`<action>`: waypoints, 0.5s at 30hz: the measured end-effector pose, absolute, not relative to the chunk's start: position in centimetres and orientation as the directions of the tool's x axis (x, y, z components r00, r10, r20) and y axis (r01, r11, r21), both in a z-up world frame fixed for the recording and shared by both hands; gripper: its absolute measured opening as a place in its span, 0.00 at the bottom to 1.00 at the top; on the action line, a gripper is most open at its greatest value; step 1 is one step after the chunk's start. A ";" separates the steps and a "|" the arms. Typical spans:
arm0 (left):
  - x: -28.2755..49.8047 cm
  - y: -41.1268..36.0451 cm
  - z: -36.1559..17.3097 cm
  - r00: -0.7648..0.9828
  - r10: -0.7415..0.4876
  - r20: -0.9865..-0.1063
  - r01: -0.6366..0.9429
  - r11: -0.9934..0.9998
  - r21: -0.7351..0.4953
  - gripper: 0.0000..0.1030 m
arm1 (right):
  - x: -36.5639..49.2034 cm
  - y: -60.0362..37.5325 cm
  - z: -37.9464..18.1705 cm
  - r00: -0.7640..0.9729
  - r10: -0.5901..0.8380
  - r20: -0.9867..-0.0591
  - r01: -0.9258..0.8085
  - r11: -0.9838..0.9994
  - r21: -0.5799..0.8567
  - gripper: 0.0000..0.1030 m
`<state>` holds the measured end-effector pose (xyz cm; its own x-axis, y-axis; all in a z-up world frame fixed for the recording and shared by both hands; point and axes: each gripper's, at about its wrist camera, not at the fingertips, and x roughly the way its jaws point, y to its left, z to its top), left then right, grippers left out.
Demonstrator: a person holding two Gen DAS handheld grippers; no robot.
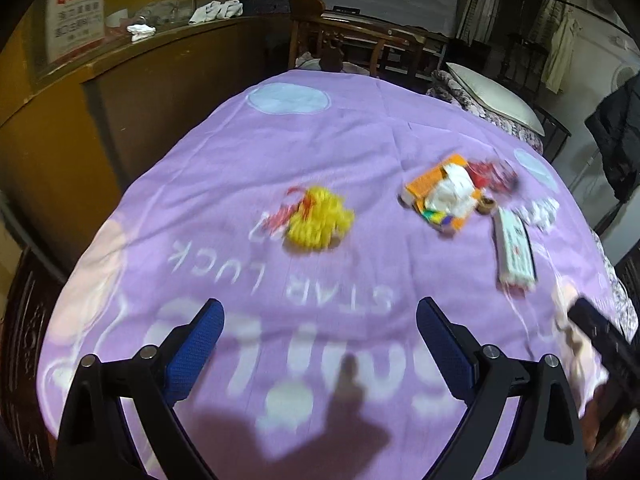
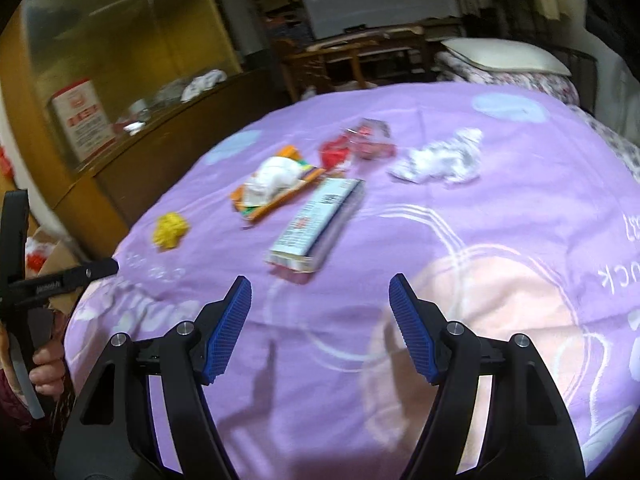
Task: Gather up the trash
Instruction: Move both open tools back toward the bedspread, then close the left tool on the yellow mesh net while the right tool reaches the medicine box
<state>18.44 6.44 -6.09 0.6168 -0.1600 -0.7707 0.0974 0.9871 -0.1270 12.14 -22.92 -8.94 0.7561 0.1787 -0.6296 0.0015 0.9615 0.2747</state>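
- both grippers hang over the purple blanket [image 2: 500, 208], short of the rubbish, and neither has anything in it.
- the right gripper [image 2: 320, 320] has its blue pads spread well apart with bare cloth between them; the left gripper [image 1: 320, 344] stands just as wide and just as empty.
- the trash lies ahead in a loose cluster: a long white box [image 2: 316, 224] nearest the right gripper, an orange packet [image 2: 276, 192] with a white wad on top just beyond it, red wrappers [image 2: 360, 144], and crumpled white paper [image 2: 440, 160] off to the right.
- a yellow crumpled ball [image 1: 318, 220] sits apart, straight ahead of the left gripper.
- i'd take the box across its narrow width, pads square to its long sides, so it doesn't swivel out.
- for the yellow ball, come down over the middle and close gently; don't pinch the blanket with it.
- the views are smeared, so steady up before closing.
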 end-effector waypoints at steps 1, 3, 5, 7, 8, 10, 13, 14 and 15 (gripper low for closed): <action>19.7 6.3 -6.4 0.616 -0.162 -0.771 0.092 0.987 -0.134 0.92 | 12.3 -23.2 -9.4 0.752 0.174 -0.636 0.012 0.961 0.277 0.68; 21.4 6.0 -7.0 0.614 -0.158 -0.773 0.081 0.987 -0.137 0.92 | 12.8 -23.6 -10.1 0.742 0.180 -0.646 0.022 0.956 0.292 0.68; 22.8 5.8 -7.5 0.615 -0.152 -0.774 0.076 0.988 -0.134 0.92 | 13.0 -23.8 -10.6 0.734 0.192 -0.651 0.024 0.951 0.307 0.68; 24.2 5.6 -8.1 0.618 -0.137 -0.774 0.062 0.990 -0.126 0.92 | 13.0 -23.9 -10.7 0.736 0.206 -0.645 0.016 0.947 0.320 0.68; 24.9 5.6 -8.4 0.618 -0.137 -0.774 0.055 0.990 -0.131 0.92 | 13.1 -23.9 -10.7 0.738 0.208 -0.642 0.013 0.947 0.322 0.68; 26.0 5.7 -8.9 0.618 -0.141 -0.774 0.042 0.988 -0.146 0.91 | 13.1 -23.9 -10.8 0.737 0.213 -0.642 0.007 0.946 0.323 0.68; 27.3 5.7 -9.8 0.618 -0.138 -0.774 0.025 0.988 -0.155 0.91 | 13.3 -23.6 -10.9 0.732 0.218 -0.645 -0.001 0.948 0.320 0.70; 27.4 5.7 -10.0 0.618 -0.136 -0.775 0.024 0.988 -0.154 0.88 | 13.3 -23.6 -10.9 0.732 0.220 -0.645 -0.004 0.948 0.319 0.71; 27.6 5.6 -10.3 0.617 -0.133 -0.776 0.024 0.988 -0.151 0.84 | 13.4 -23.5 -10.8 0.732 0.220 -0.645 -0.005 0.948 0.317 0.72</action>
